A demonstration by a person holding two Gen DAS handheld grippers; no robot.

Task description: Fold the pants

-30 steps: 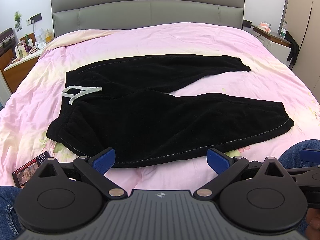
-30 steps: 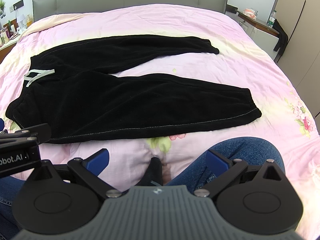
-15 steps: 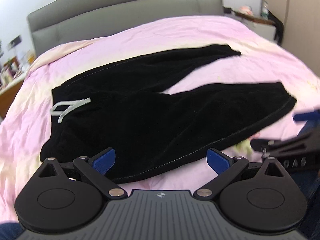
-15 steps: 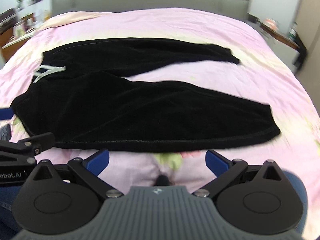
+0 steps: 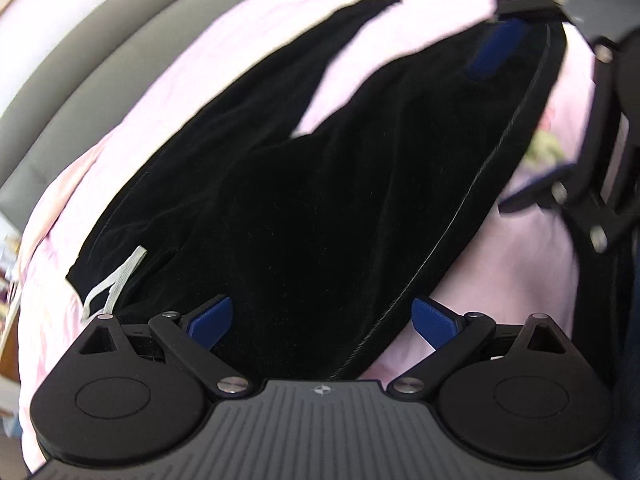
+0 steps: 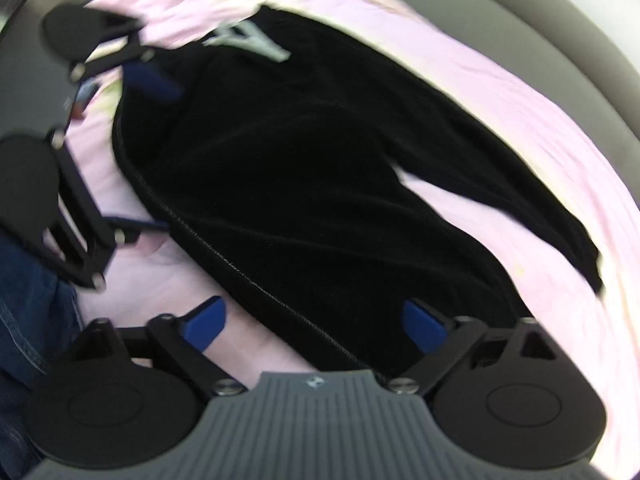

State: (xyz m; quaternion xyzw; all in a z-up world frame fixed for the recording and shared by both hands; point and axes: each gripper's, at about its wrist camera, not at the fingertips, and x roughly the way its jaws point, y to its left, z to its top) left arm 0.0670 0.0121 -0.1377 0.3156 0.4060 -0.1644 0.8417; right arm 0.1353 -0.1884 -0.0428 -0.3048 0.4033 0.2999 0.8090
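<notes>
Pink bedding [image 5: 132, 148] covered the bed, and a grey padded headboard [image 5: 80, 60] curved behind it in my left wrist view. Black pants [image 5: 304, 200] lay spread flat on that bedding, both legs running away from me and parting in a narrow pink gap. Their pale drawstring [image 5: 116, 284] sat at the waistband, just left of my left tool [image 5: 322, 318]. That tool was spread wide, its blue fingertips [image 5: 210, 320] low over the waist end of the near leg, the stitched side seam running between them; they gripped nothing. My right tool [image 5: 516, 116] showed at the upper right, blurred, also spread apart, one blue tip over the leg's far end.

From the right wrist view, the same pants [image 6: 320, 184] stretched across the bedding [image 6: 500, 120], waist end far off and the drawstring [image 6: 256, 42] at the top. My right tool [image 6: 314, 324] stood wide apart and held nothing, with the cuff end of the near leg lying between its tips. My left tool [image 6: 138, 146] showed at the far left, parted around the waist corner. Denim [image 6: 28, 300] filled the lower left corner.
</notes>
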